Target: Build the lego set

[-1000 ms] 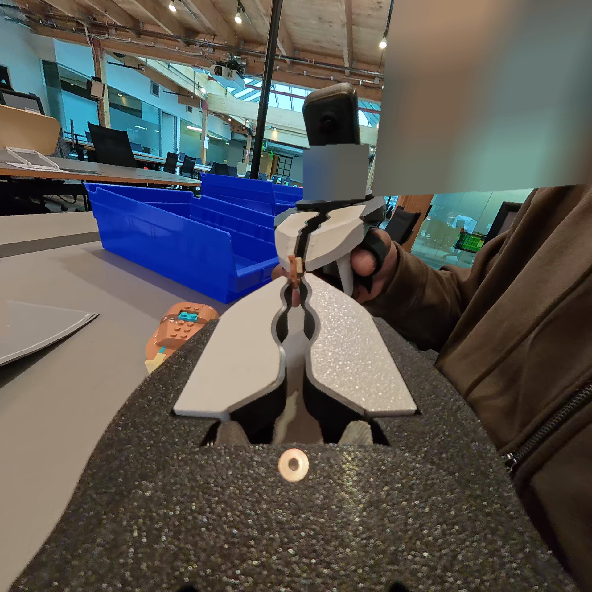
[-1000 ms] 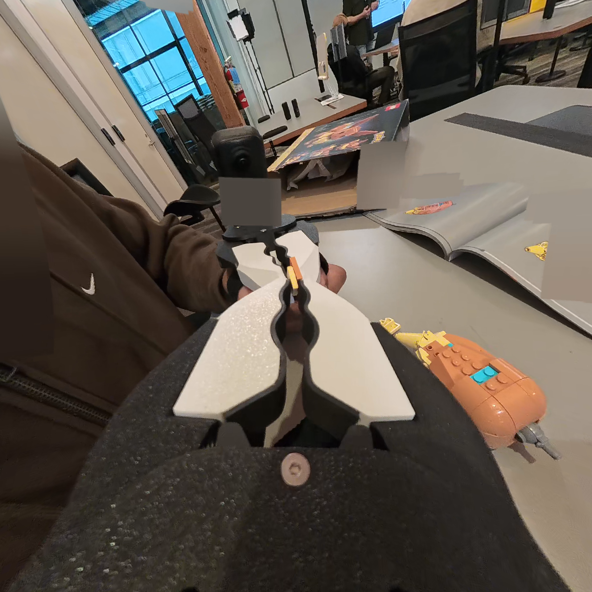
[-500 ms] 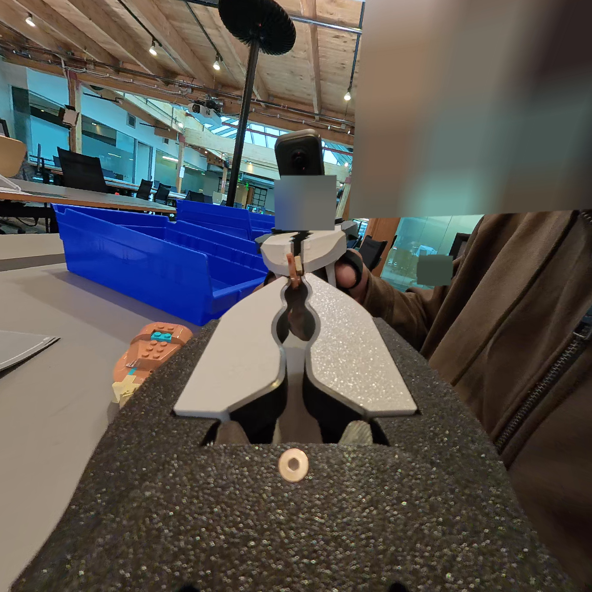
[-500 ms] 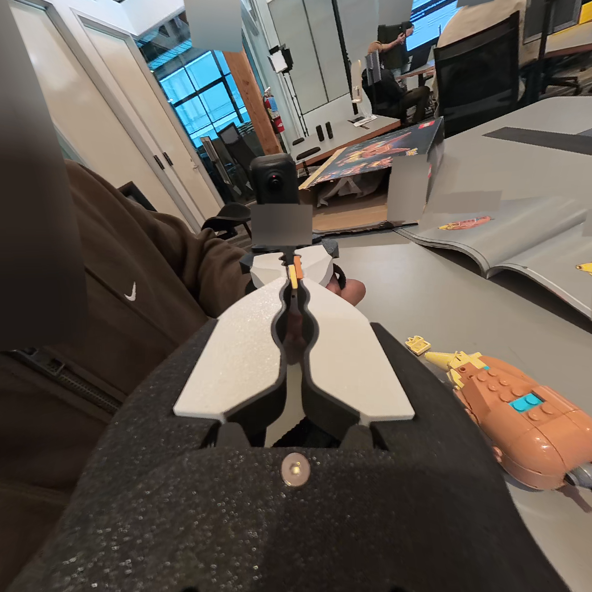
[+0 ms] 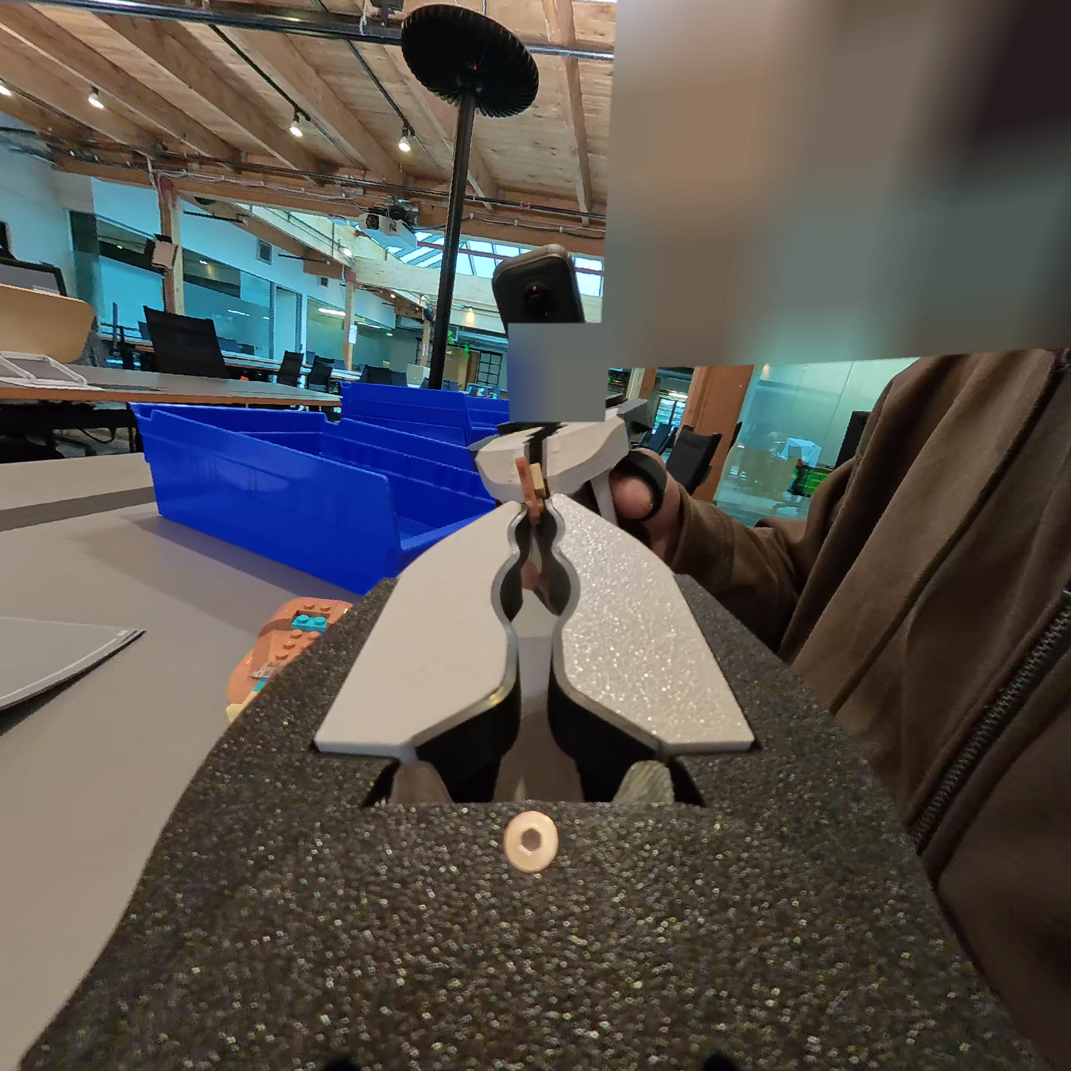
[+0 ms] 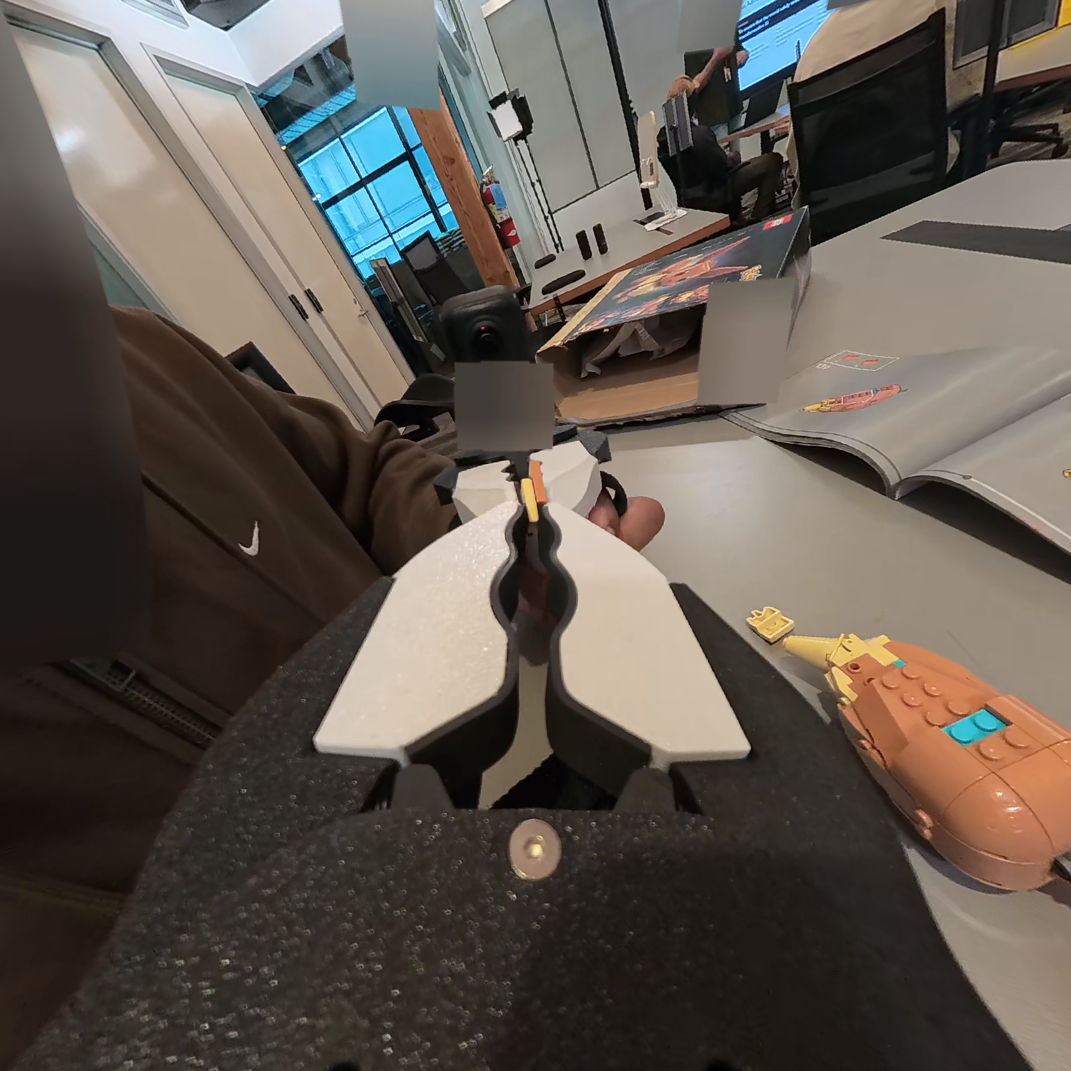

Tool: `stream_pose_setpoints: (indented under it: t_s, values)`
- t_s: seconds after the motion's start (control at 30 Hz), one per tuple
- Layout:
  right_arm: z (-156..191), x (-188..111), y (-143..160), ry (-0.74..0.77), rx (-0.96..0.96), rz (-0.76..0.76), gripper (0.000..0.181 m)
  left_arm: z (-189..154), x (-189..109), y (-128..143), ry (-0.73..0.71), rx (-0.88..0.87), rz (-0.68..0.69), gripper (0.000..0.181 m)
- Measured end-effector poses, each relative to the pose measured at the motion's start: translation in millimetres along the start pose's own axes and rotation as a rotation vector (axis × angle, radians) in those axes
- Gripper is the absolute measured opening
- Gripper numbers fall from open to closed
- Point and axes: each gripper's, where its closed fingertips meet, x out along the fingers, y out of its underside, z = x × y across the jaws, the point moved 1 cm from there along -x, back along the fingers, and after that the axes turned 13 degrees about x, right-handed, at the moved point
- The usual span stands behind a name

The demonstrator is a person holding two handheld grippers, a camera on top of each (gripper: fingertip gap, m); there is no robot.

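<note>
Swoosh logo (image 6: pixel 249 540) marks brown jacket (image 6: pixel 243 463); box (image 6: pixel 684 284) print unreadable.

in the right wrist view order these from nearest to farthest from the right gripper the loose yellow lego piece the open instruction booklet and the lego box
From the right gripper:
1. Loose yellow lego piece, on the table to its right, beside the tip of the orange lego model.
2. Open instruction booklet, farther back on the right.
3. Lego box, lying open behind the booklet.
</note>
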Motion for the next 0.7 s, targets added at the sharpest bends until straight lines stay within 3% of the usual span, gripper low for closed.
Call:
stream_pose_setpoints:
  t_s: [0.7]
  values:
    - [5.0, 0.5, -0.2, -0.025, 0.010, -0.007, 0.004, -2.7, -1.2, -4.8, -0.028, 0.119, -0.006, 0.003]
